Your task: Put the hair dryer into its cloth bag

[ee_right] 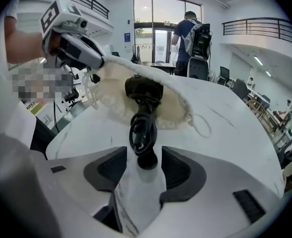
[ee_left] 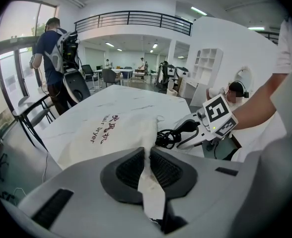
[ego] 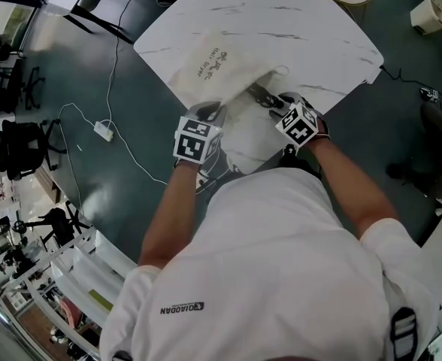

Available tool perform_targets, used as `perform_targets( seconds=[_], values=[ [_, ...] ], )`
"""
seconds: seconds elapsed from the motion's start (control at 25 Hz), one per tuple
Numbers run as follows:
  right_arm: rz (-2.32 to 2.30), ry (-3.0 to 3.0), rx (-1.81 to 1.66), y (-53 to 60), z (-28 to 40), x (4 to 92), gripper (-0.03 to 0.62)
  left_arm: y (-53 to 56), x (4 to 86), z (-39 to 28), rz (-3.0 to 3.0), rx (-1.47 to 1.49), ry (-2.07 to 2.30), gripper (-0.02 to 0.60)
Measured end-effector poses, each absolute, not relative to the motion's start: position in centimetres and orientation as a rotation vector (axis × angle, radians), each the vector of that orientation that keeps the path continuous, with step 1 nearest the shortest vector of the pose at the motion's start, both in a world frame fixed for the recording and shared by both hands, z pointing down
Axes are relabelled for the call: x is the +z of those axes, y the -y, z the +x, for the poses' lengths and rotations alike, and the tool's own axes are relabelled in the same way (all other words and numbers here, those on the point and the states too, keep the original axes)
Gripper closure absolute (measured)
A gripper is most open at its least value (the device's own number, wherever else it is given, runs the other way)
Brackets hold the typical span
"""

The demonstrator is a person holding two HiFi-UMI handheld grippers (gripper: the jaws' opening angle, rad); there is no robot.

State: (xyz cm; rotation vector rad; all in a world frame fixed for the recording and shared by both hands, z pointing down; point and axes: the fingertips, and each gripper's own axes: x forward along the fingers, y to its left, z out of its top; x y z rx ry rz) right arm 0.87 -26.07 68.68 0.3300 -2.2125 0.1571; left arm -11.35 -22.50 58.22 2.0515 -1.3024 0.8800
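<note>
The left hand-held gripper pinched the rim of the limp cloth bag, the right hand-held gripper gaped around the springy cord, and the rigid hair dryer, half inside, seemed best gripped by its handle.

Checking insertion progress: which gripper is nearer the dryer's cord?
Right. The right gripper has its open jaws on either side of the cord end, not pressing it. The left gripper sits apart, pinching the bag rim.
</note>
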Motion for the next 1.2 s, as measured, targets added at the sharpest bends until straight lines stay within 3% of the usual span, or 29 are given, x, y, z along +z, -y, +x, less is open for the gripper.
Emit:
perform_targets(
  seconds=[0.12, 1.2],
  values=[
    [0.353, 2.178, 0.154, 26.2, 1.5, 69.1, 0.437, 22.5, 58.1, -11.1, 2.057, 0.898, 1.297, 0.520],
    [0.342, 2.248, 0.179, 29.9, -7.8, 68.3, 0.444, 23.1, 57.6, -9.1, 2.087, 0.858, 1.305, 0.518]
  ],
)
